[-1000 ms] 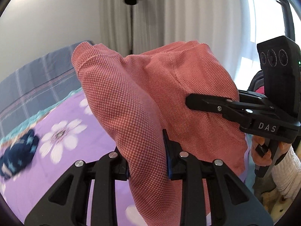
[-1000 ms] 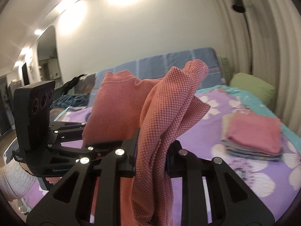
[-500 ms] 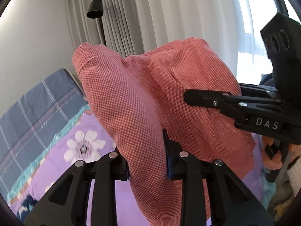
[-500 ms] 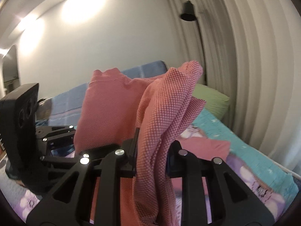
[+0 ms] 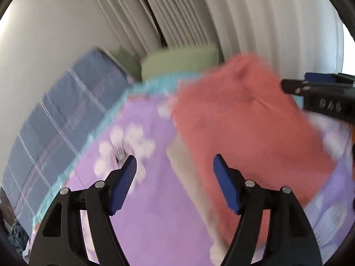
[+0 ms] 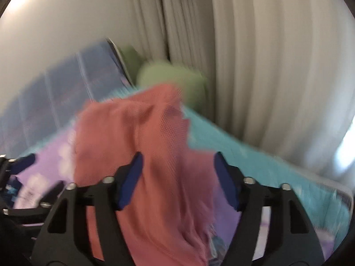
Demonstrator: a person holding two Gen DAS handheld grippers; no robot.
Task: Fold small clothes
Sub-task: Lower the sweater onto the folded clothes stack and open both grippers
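Observation:
The folded red checked cloth (image 5: 244,128) is free of both grippers and blurred by motion. It sits over a beige folded piece (image 5: 184,168) on the purple floral bedspread (image 5: 137,221). My left gripper (image 5: 176,178) has its jaws opening, with only bedspread between the blue pads; the cloth lies past its right finger. My right gripper (image 6: 177,175) is also opening. The red cloth (image 6: 144,146) hangs loosely between its pads, and neither pad presses on it. The right gripper (image 5: 319,97) also shows at the right edge of the left wrist view.
A green pillow (image 5: 177,62) and a blue plaid cushion (image 5: 66,110) lie at the head of the bed, with pale curtains (image 6: 266,66) behind. The bedspread's teal border (image 6: 255,161) runs along the right side. My left gripper (image 6: 33,177) shows at the left edge of the right wrist view.
Both grippers swung towards the head of the bed and tipped downward. Both sets of jaws went from shut on the red cloth to wide apart, and the cloth dropped free.

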